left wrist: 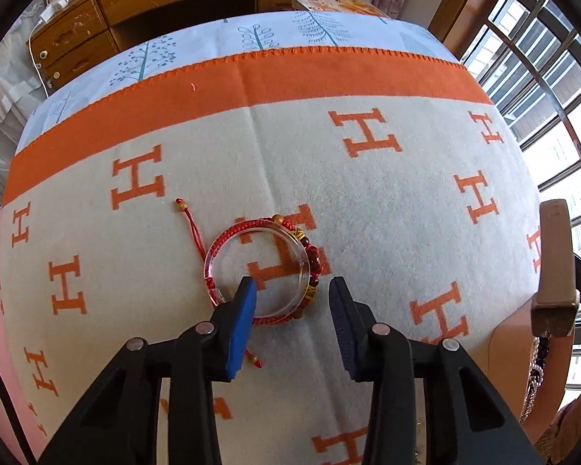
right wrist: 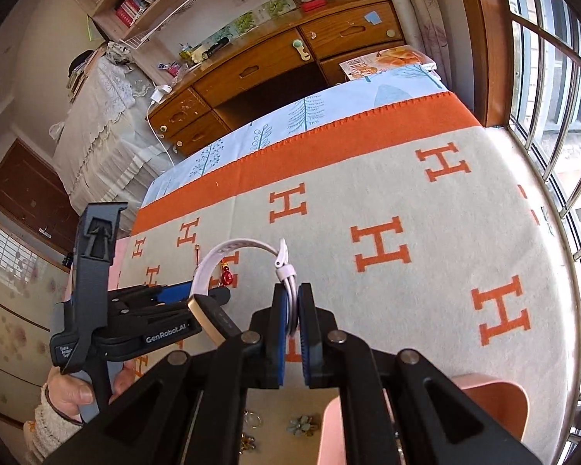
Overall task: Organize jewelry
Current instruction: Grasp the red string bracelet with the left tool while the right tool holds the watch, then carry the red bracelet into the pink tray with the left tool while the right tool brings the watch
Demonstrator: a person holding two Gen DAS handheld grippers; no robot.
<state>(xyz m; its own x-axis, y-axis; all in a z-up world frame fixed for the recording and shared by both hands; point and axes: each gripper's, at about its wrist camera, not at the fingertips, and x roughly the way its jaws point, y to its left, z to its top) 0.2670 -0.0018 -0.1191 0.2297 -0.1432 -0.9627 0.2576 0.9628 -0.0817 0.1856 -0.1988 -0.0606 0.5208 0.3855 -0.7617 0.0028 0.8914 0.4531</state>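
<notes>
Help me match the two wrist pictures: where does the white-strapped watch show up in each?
Left wrist view: the watch stands at the far right edge, only its gold case and hanging strap showing.
Right wrist view: lower centre, strap pinched in the right gripper, white band looping up and left to the gold case.
Shared landmark: the orange stripe across the H-patterned blanket.
</notes>
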